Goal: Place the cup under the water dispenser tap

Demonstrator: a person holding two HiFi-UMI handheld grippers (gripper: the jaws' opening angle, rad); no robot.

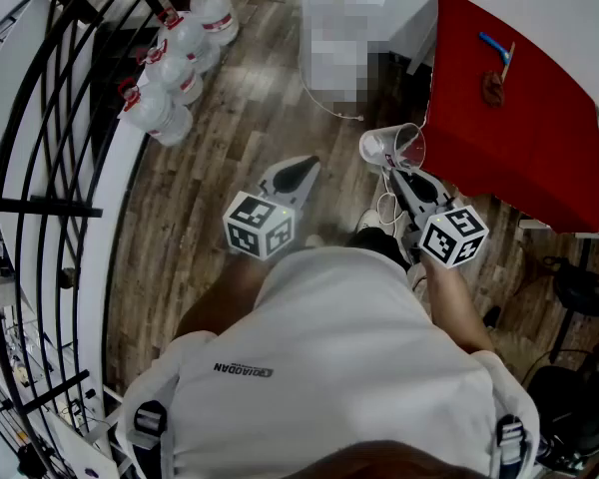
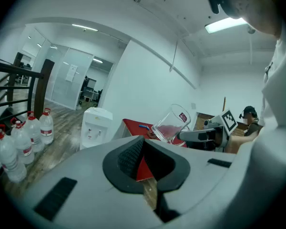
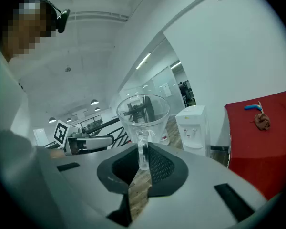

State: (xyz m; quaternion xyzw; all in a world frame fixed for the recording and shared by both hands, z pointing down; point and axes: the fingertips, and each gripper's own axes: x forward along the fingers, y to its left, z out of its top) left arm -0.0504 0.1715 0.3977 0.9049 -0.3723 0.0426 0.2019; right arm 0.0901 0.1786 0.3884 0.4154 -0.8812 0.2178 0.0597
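A clear glass cup (image 1: pixel 392 146) with a handle lies tilted in the air, and my right gripper (image 1: pixel 391 166) is shut on its handle. In the right gripper view the cup (image 3: pixel 143 113) stands just past the right gripper (image 3: pixel 143 148), the handle between the pads. The white water dispenser (image 1: pixel 344 28) stands on the floor ahead by the wall, some way beyond the cup; it also shows small in both gripper views (image 2: pixel 94 127) (image 3: pixel 193 128). My left gripper (image 1: pixel 297 174) hangs left of the cup, shut on nothing. From the left gripper (image 2: pixel 143 139) the cup (image 2: pixel 172 123) shows at the right.
A table with a red cloth (image 1: pixel 519 128) stands right of the dispenser, with a blue item (image 1: pixel 494 46) and a brown item (image 1: pixel 492 90) on it. Several large water bottles (image 1: pixel 175 63) stand at the left by a black railing (image 1: pixel 40 168). Wooden floor (image 1: pixel 250 108) lies between.
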